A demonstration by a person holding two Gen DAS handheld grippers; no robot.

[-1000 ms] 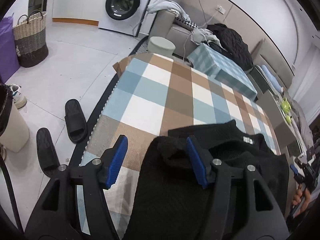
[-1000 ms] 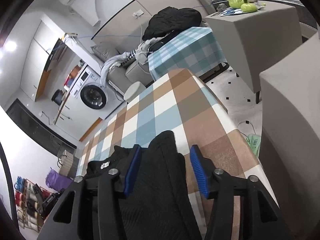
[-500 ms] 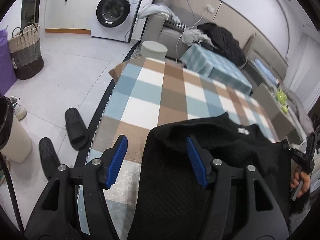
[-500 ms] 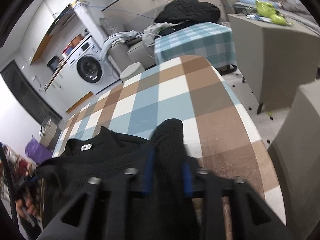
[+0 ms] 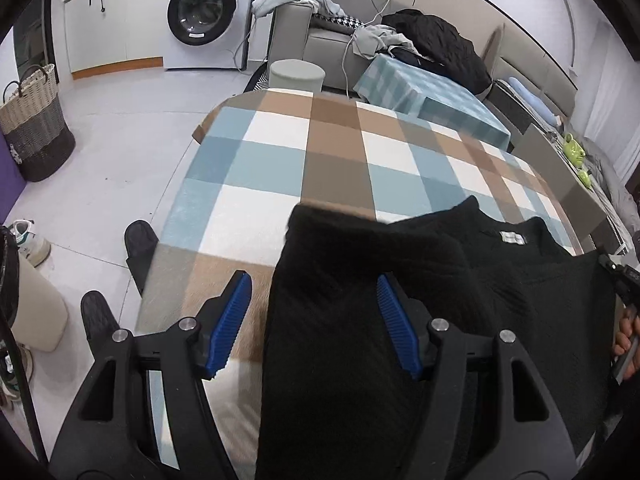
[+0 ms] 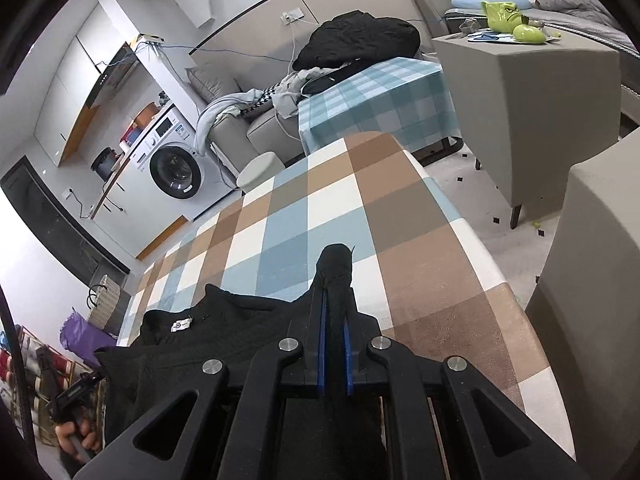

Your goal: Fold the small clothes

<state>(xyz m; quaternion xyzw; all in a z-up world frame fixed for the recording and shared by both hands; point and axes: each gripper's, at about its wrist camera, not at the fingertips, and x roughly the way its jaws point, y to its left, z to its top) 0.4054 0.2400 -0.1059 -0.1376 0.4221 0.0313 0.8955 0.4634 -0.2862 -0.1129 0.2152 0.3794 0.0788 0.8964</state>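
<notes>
1 black sweater point(image 5: 400, 320) is lying on 1 checked table point(image 5: 304, 160). 2 grippers are showing: 1 left gripper point(image 5: 312, 312) and 1 right gripper point(image 6: 334, 320). 1 washing machine point(image 5: 206, 14) is standing by the far wall. 1 woven basket point(image 5: 34, 120) is sitting on the floor. 2 black slippers point(image 5: 136, 248) are lying beside the table. 1 round grey stool point(image 5: 296, 74) is standing at the table's far end. 1 smaller table under a teal check cloth point(image 5: 432, 96) is carrying 1 black jacket point(image 5: 436, 40). 1 white sneaker point(image 5: 32, 240) is showing at the left edge.
</notes>
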